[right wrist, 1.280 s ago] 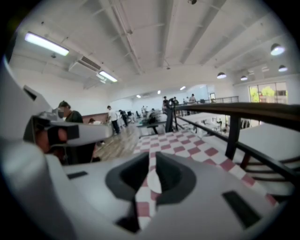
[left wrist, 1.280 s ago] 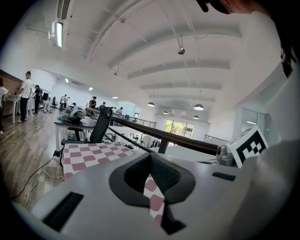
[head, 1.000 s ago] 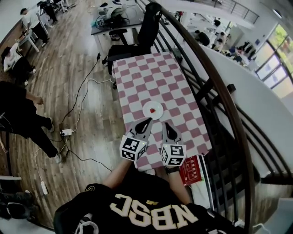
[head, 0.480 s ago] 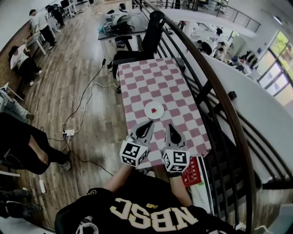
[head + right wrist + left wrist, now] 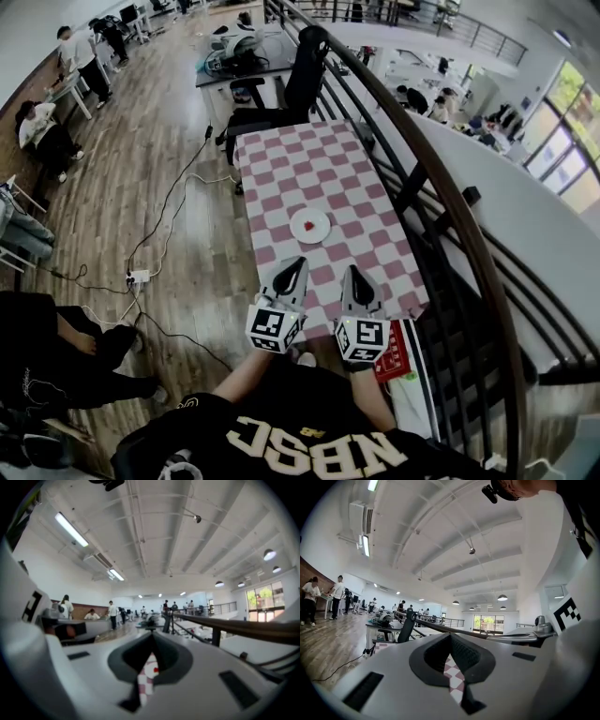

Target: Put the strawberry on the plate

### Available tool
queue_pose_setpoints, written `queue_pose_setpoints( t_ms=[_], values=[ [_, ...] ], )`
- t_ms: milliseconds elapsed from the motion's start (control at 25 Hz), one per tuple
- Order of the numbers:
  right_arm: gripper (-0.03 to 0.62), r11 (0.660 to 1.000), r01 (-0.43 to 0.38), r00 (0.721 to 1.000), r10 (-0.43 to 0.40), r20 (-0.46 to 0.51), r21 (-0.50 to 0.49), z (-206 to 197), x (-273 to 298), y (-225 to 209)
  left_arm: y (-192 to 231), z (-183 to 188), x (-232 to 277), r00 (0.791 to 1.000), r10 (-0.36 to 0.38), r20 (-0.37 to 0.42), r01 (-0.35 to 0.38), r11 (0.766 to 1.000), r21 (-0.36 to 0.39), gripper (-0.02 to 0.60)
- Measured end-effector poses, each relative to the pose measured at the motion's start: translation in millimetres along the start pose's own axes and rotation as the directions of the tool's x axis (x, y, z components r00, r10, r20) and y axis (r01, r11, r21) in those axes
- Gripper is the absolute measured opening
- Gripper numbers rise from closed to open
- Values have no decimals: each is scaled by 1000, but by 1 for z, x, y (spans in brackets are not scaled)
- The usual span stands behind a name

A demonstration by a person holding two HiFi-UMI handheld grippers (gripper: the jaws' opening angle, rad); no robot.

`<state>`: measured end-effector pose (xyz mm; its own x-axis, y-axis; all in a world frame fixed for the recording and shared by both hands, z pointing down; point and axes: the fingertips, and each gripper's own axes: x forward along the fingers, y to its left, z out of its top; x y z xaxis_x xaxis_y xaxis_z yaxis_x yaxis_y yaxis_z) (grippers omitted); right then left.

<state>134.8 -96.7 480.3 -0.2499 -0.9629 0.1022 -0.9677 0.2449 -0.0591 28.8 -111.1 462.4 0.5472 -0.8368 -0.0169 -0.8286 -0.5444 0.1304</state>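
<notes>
The strawberry (image 5: 307, 225) already sits on the white plate (image 5: 322, 233), straight ahead of and well apart from both closed, empty grippers at the checked table's (image 5: 309, 159) near edge; left gripper (image 5: 298, 263) slightly nearer than right gripper (image 5: 350, 271)

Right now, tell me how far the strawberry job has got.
Done: the strawberry sits on the plate, mid-table.
In hand: nothing. The left gripper and right gripper are both shut and empty, at the table's near edge, apart from the plate.
Left: nothing visible; the job looks complete.
</notes>
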Motion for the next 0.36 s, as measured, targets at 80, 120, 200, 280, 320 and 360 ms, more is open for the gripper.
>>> queue_pose_setpoints(
  t_ms=[80,120,200,280,320,360],
  values=[
    [18,1000,5,1000,-5,-2,3,-1,0,-2,-4,-2,0,1000,-8,-8,8,1000,5,9],
    [18,1000,5,1000,-5,-5,5,-2,1,-3,-4,-3,1,1000,-10,-13,10,1000,8,9],
    [18,1000,5,1000,-5,-14,9,-3,5,-5,-4,-4,4,1000,-10,-20,11,1000,13,9],
    [18,1000,0,1000,0,-14,12,-3,10,-7,-3,-5,9,1000,-10,-25,10,1000,19,9],
    [18,1000,-2,1000,3,-13,13,-3,14,-7,-1,-5,11,1000,-9,-27,10,1000,23,9],
    [18,1000,-5,1000,5,-13,14,-3,17,-8,0,-5,14,1000,-8,-29,9,1000,26,9]
  ],
)
